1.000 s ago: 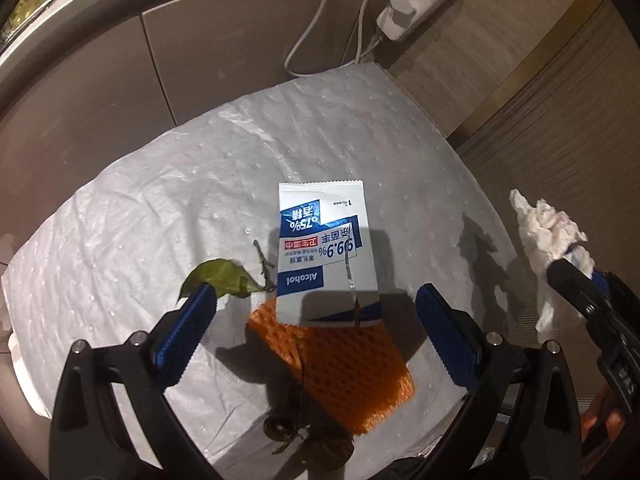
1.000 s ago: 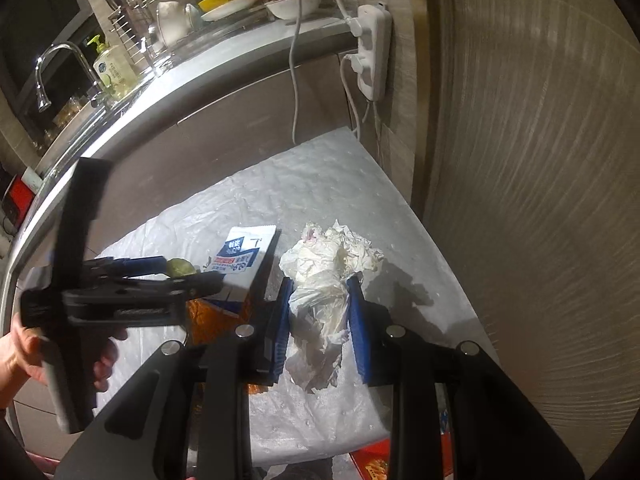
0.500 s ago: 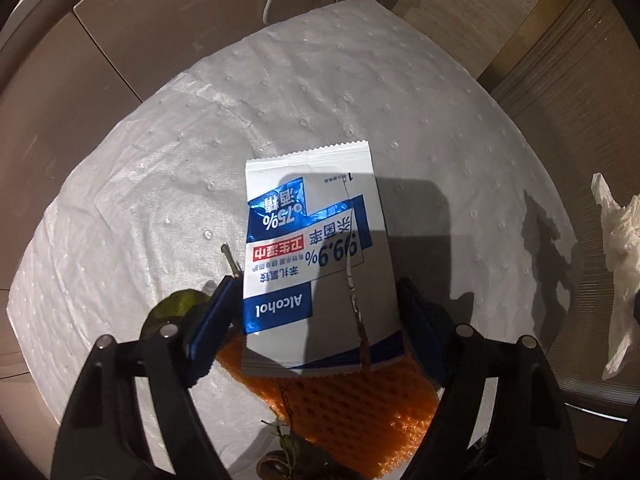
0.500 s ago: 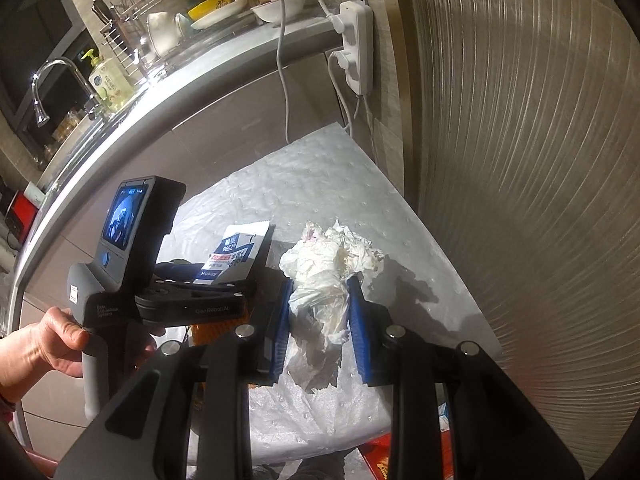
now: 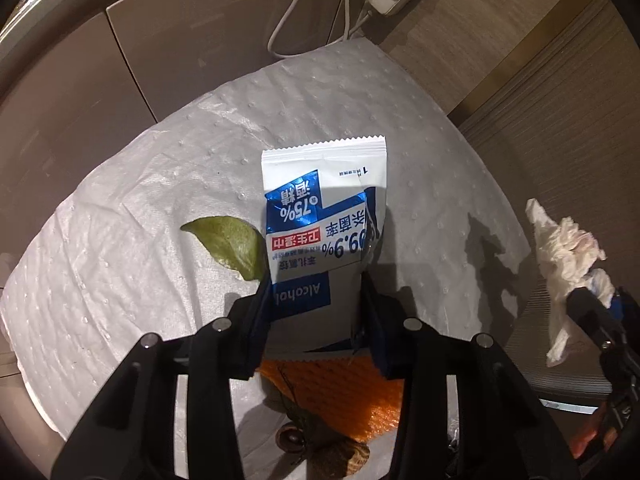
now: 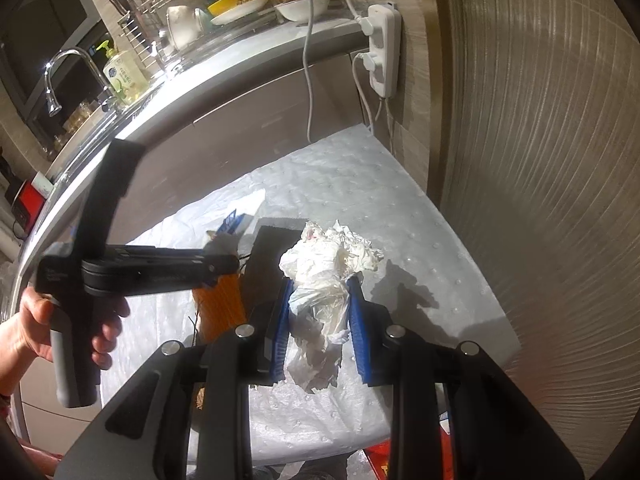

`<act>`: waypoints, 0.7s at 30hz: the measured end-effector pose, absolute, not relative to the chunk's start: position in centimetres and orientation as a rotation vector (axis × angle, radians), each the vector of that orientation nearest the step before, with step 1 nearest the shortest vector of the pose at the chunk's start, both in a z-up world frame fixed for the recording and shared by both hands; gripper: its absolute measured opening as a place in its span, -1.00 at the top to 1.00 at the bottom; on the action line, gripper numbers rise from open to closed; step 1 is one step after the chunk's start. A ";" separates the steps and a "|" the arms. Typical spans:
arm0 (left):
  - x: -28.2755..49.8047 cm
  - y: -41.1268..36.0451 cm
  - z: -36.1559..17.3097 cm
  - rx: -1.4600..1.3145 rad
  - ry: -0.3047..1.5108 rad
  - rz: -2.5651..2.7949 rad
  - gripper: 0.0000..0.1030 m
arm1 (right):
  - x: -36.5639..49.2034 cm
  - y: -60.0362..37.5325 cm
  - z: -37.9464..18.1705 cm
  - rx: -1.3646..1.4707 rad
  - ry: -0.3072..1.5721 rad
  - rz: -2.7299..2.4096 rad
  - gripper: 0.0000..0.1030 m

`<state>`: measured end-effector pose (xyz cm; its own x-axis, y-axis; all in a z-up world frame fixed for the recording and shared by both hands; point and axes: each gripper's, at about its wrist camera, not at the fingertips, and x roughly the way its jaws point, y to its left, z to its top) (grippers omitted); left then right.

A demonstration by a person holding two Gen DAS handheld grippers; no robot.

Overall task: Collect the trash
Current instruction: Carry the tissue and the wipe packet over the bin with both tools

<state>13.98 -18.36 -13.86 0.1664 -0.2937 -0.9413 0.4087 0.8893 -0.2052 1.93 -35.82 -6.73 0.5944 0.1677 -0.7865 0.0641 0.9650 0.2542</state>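
A white-and-blue alcohol wipe packet (image 5: pixel 324 184) stands tilted between the blue pads of my left gripper (image 5: pixel 316 284). Its jaws are closing; both pads press on the packet's near end, and its right edge buckles. Under it lie an orange foam net (image 5: pixel 340 392), a green leaf (image 5: pixel 232 246) and some brown shells (image 5: pixel 292 436). My right gripper (image 6: pixel 320 284) is shut on a crumpled white tissue (image 6: pixel 328 256), held above the white mat (image 6: pixel 360 184). The same tissue (image 5: pixel 560 248) shows at the right of the left wrist view. A hand (image 6: pixel 24 332) holds the left gripper's handle.
The dimpled white mat (image 5: pixel 160 184) lies on the floor against a cabinet front. A white power strip (image 6: pixel 384 52) with cords hangs on the wall behind it. A ribbed wall panel runs along the right. Sink and dish rack are on the counter above.
The left jaws have narrowed from wide open onto the wipe packet, whose near end now stands raised off the orange net. The right gripper has kept the tissue and stayed put.
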 end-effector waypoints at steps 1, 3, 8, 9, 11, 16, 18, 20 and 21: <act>13.9 -17.8 -13.4 0.091 1.307 -0.506 0.21 | 2.0 -35.6 -6.7 0.269 0.936 0.064 0.47; 13.7 -16.6 -12.6 0.064 1.293 -0.506 0.21 | 2.0 -35.2 -6.7 0.270 0.935 0.071 0.47; 14.4 -15.2 -11.8 0.005 1.281 -0.492 0.21 | 2.3 -34.0 -6.7 0.258 0.939 0.095 0.47; 14.3 -14.8 -11.7 -0.002 1.281 -0.489 0.21 | 2.3 -33.8 -6.6 0.255 0.939 0.100 0.47; 14.2 -14.2 -11.4 -0.019 1.270 -0.490 0.21 | 2.5 -33.3 -6.4 0.244 0.938 0.115 0.47; 13.1 -11.4 -8.9 -0.064 1.224 -0.500 0.21 | 2.6 -31.3 -5.5 0.202 0.941 0.175 0.47; 12.0 -10.0 -7.5 -0.064 1.195 -0.499 0.21 | 2.6 -29.8 -5.2 0.178 0.947 0.209 0.47; 10.8 -8.4 -6.4 -0.062 1.169 -0.486 0.21 | 2.5 -28.2 -5.1 0.156 0.957 0.246 0.47; 10.1 -7.6 -5.9 -0.062 1.162 -0.478 0.21 | 2.5 -27.3 -5.0 0.143 0.961 0.266 0.47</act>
<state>10.12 -7.58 -5.88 0.3091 -0.3933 -0.8659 0.3301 0.8983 -0.2901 2.46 -27.25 -5.01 0.5432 0.2861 -0.7894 -0.1601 0.9582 0.2371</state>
